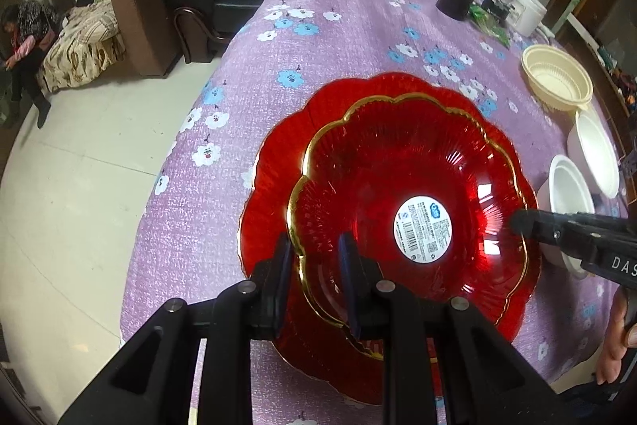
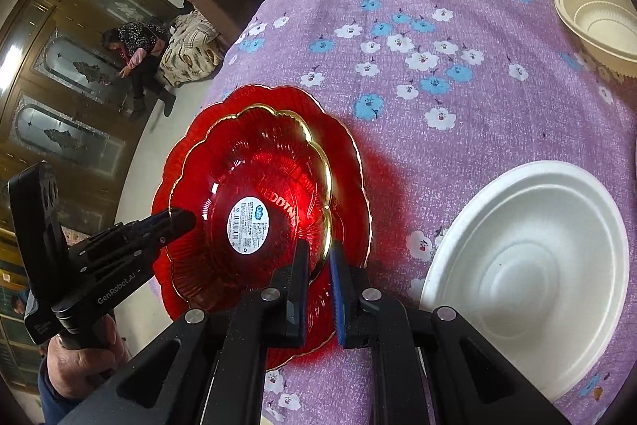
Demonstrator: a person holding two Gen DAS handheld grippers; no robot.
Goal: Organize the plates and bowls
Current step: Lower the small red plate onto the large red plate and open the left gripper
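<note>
Left wrist view: the smaller red scalloped glass plate with a gilt rim sits inside a larger red scalloped glass plate, both on the bench under its purple flowered cloth; the left gripper has its fingers closed on the gilt rim at the edge nearest the camera, one finger outside the rim and one inside; the right gripper pinches the far-right edge of the same plate, its fingers together on the rim; beyond that plate stand white foam bowls and a cream plastic bowl.

Right wrist view: the right gripper clamps the gilt rim on the side of the smaller plate nearest the camera; the left gripper bites the opposite edge; the larger plate shows around it; a white foam bowl lies just beside the plates.

The glass looks stiff, slick and brittle, and probably fairly heavy; the scalloped lip at two opposite points seems the sound hold, kept level so that it cannot slide or chip against the plate beneath.
</note>
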